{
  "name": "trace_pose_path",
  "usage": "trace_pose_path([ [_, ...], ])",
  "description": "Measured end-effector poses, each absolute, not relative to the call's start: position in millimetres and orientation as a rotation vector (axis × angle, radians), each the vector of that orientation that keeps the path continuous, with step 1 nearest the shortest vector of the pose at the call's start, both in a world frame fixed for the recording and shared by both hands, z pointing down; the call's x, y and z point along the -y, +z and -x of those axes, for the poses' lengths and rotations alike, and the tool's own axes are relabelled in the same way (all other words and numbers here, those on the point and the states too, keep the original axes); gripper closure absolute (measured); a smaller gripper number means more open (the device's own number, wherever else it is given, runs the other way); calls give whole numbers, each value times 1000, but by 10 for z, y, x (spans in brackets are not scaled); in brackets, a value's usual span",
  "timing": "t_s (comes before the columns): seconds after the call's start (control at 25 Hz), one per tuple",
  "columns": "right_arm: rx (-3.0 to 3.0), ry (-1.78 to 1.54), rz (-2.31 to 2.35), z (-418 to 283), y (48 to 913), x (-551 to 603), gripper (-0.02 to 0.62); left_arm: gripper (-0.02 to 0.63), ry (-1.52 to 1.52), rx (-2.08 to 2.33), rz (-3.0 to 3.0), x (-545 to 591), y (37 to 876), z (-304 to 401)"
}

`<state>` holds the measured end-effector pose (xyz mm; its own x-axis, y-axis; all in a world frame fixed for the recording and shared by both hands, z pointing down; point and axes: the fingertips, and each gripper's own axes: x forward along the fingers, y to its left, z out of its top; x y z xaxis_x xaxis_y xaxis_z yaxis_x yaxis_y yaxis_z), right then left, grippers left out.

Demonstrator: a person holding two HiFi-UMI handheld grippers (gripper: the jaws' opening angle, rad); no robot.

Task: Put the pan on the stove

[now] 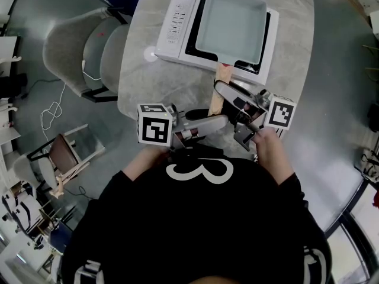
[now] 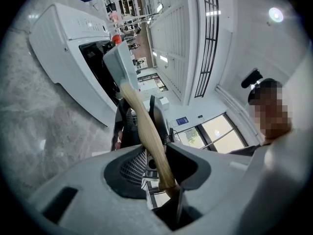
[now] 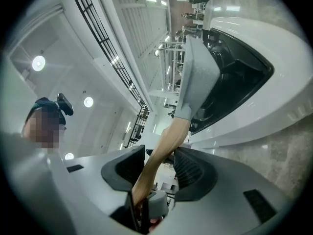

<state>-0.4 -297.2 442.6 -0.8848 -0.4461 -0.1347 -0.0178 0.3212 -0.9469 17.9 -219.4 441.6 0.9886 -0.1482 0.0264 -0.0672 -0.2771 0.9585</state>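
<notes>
A grey square pan (image 1: pixel 228 22) sits on the white stove (image 1: pixel 177 22) at the table's far side, and its wooden handle (image 1: pixel 218 93) points back toward me. My right gripper (image 1: pixel 228 93) comes in from the right and is shut on the handle (image 3: pixel 164 146), which crosses its jaws at a slant. My left gripper (image 1: pixel 214 122) reaches the handle's near end from the left. There the handle (image 2: pixel 146 131) lies between the jaws with a slight gap beside one pad, so the gripper stands open. The pan (image 2: pixel 120 65) and stove (image 2: pixel 63 38) show beyond it.
The round marbled table (image 1: pixel 148 81) carries the stove and a small white disc (image 1: pixel 151 54). Grey chairs (image 1: pixel 89 46) stand at its left. A folding chair (image 1: pixel 65 152) and a white cable (image 1: pixel 50 114) lie on the floor at left.
</notes>
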Motion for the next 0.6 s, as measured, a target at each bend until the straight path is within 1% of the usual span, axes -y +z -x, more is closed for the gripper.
trace_pose_path([
  [0.6, -2200, -1573, 423, -6, 4420, 2982, 434, 469, -100, 165, -1852, 2211, 4434, -159],
])
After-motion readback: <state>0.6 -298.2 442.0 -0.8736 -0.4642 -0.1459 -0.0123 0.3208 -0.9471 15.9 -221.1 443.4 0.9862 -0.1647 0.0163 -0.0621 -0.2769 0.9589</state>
